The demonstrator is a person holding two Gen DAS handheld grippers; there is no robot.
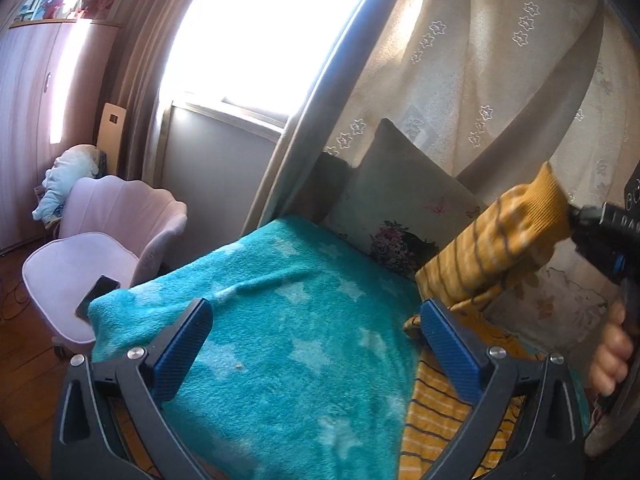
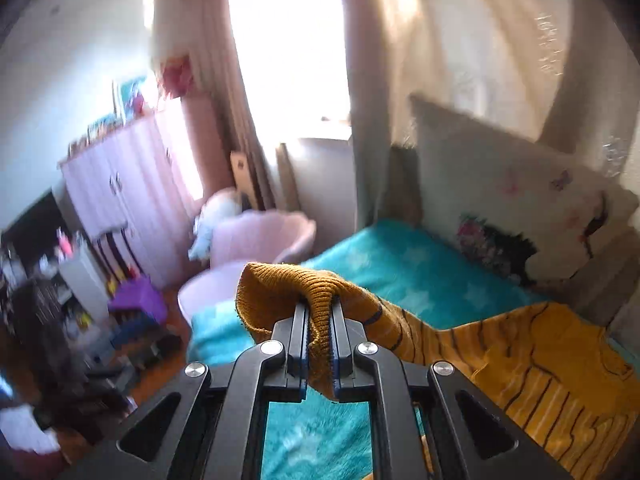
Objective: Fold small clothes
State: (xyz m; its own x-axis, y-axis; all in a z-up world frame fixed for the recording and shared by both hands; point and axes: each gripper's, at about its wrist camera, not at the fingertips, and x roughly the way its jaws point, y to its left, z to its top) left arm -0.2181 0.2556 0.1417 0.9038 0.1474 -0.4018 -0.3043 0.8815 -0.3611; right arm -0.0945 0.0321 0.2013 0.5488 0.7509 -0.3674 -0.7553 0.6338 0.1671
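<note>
A small mustard-yellow striped sweater (image 2: 552, 372) lies on a turquoise star blanket (image 1: 288, 320) on the bed. My right gripper (image 2: 319, 312) is shut on the ribbed cuff (image 2: 316, 300) of one sleeve and holds it lifted above the blanket. In the left wrist view the lifted sleeve (image 1: 500, 248) stretches up to the right gripper (image 1: 576, 216) at the right edge, and the sweater's body (image 1: 440, 416) lies under my right blue finger. My left gripper (image 1: 320, 320) is open and empty, low over the blanket at the sweater's left edge.
A grey floral cushion (image 1: 400, 200) leans against the curtain at the head of the bed. A pink shell chair (image 1: 92, 248) with a phone (image 1: 98, 294) on its seat stands left of the bed. A pink wardrobe (image 2: 128, 192) and floor clutter lie further left.
</note>
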